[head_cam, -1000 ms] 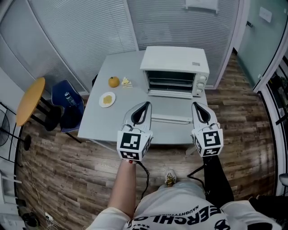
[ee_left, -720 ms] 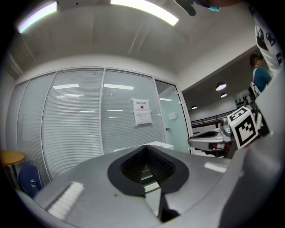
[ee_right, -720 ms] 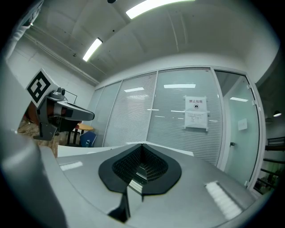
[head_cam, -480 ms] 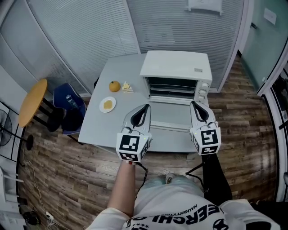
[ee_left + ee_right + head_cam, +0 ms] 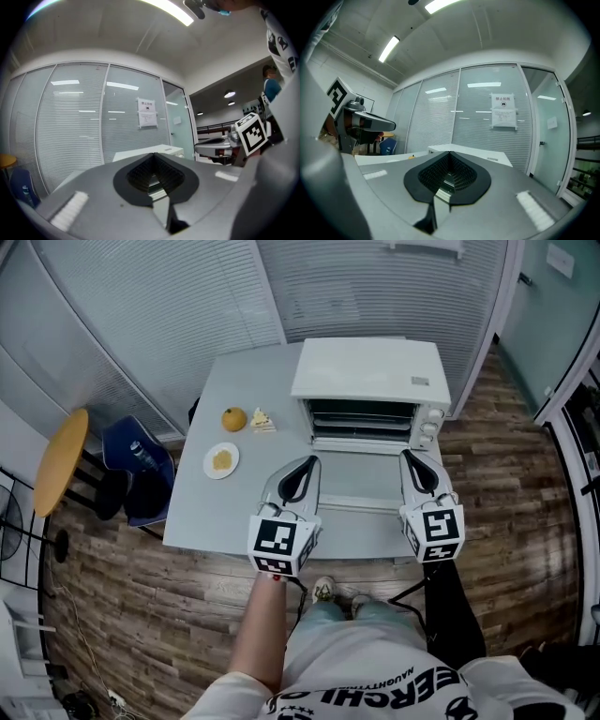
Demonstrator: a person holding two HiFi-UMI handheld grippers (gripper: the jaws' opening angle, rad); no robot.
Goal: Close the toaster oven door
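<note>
Toaster oven (image 5: 367, 379) at the table's (image 5: 192, 512) far right corner, door (image 5: 356, 474) open.
Oven mouth faces the near edge. Door dropped flat and level, pointing at the near edge, long axis parallel to that edge. Handle bar (image 5: 354, 505) on the door's near side. Left gripper (image 5: 306, 466) over the door's left edge, right gripper (image 5: 410, 463) over its right edge; contact with the door not readable. Both pairs of jaws pressed together, nothing between them, tips aimed at the oven. Left gripper view: left gripper (image 5: 152, 155) with the oven behind its tip. Right gripper view: right gripper (image 5: 449, 153), same. Left half of the table: orange (image 5: 233, 418), a small food piece (image 5: 262, 418) just beside it, a plate (image 5: 222, 460) nearer the left edge.
</note>
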